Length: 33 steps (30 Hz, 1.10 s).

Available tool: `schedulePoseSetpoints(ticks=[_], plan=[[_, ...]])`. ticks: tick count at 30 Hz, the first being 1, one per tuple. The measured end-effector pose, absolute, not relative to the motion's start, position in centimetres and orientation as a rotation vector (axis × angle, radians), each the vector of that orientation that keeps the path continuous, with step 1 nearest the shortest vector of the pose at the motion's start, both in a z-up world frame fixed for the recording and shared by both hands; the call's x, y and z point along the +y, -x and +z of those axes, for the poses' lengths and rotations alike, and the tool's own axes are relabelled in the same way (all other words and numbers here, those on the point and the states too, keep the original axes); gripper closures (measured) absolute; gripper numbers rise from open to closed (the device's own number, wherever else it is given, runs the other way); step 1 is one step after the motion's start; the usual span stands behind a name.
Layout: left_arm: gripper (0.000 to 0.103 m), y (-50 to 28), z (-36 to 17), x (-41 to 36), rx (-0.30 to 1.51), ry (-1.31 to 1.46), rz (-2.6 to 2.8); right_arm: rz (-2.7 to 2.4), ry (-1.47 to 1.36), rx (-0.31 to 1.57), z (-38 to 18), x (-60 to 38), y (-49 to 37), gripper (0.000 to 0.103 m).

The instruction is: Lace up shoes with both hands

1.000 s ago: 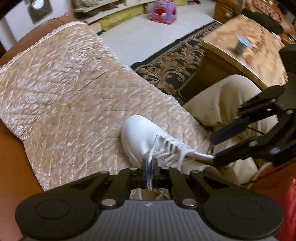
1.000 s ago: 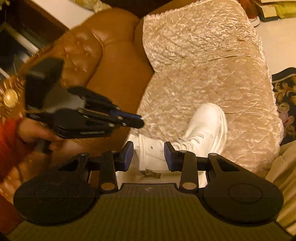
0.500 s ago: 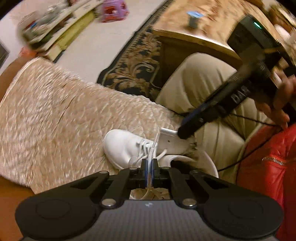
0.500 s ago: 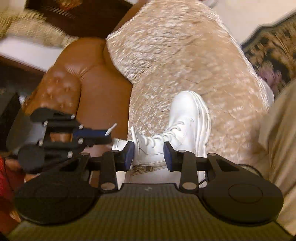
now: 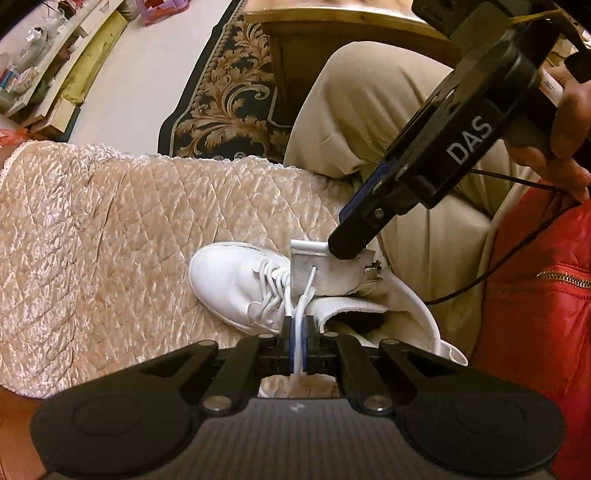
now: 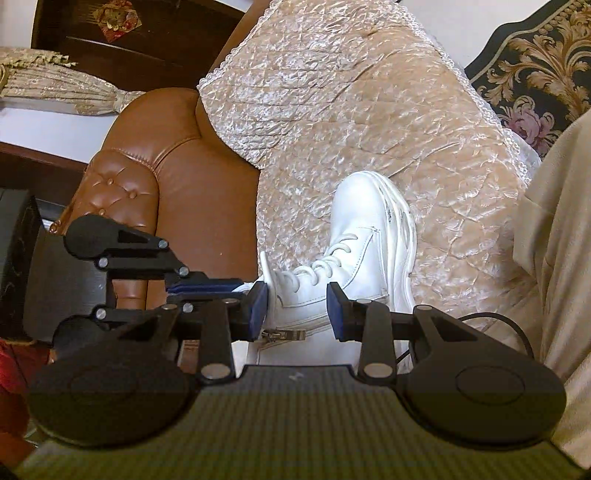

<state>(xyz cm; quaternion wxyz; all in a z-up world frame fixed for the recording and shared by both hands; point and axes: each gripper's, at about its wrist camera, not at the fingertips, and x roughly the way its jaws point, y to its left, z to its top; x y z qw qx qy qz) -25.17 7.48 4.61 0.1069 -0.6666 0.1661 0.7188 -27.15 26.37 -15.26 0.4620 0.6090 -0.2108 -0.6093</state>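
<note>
A white lace-up boot [image 5: 229, 280] lies on a quilted beige cover [image 5: 92, 229], toe to the left. My left gripper [image 5: 297, 332] is shut on the white lace [image 5: 308, 286], just above the boot's opening. The lace tip points up at an eyelet in the raised grey flap [image 5: 332, 275]. My right gripper [image 5: 343, 251] reaches in from the upper right, its tips at the flap's top edge. In the right wrist view that gripper [image 6: 297, 312] stands open, its blue pads on either side of the boot's upper [image 6: 362, 229]. The left gripper [image 6: 240, 287] shows just left of it.
A person's beige trouser leg [image 5: 369, 110] and red jacket [image 5: 535, 295] crowd the right side. A black cable [image 5: 480, 273] hangs there. The brown leather sofa arm [image 6: 177, 192] rises behind the boot. A patterned carpet [image 5: 229, 103] and a wooden table [image 5: 332, 22] lie beyond the sofa.
The right gripper has come down from the right onto the boot's flap, which now stands up. The left gripper has rolled and shifted, still shut on the lace.
</note>
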Motion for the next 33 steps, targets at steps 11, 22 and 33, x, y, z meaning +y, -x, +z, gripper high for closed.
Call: schedulePoseSetpoints(ticks=[11,22,33], plan=[[0.100,25.8,5.2,7.5,0.463,1.963,2.114,-1.497,-1.473,-0.481,-14.7,26.0,27.1,0.062],[0.100,26.0,5.6,7.8,0.437,1.908,2.142,-1.484,-1.457,-0.465,-14.5,25.5,26.9,0.062],[0.099,25.7,4.6,7.2,0.368,1.892,2.166,-1.455,-1.584,-0.853,-17.8,28.6,29.2,0.062]])
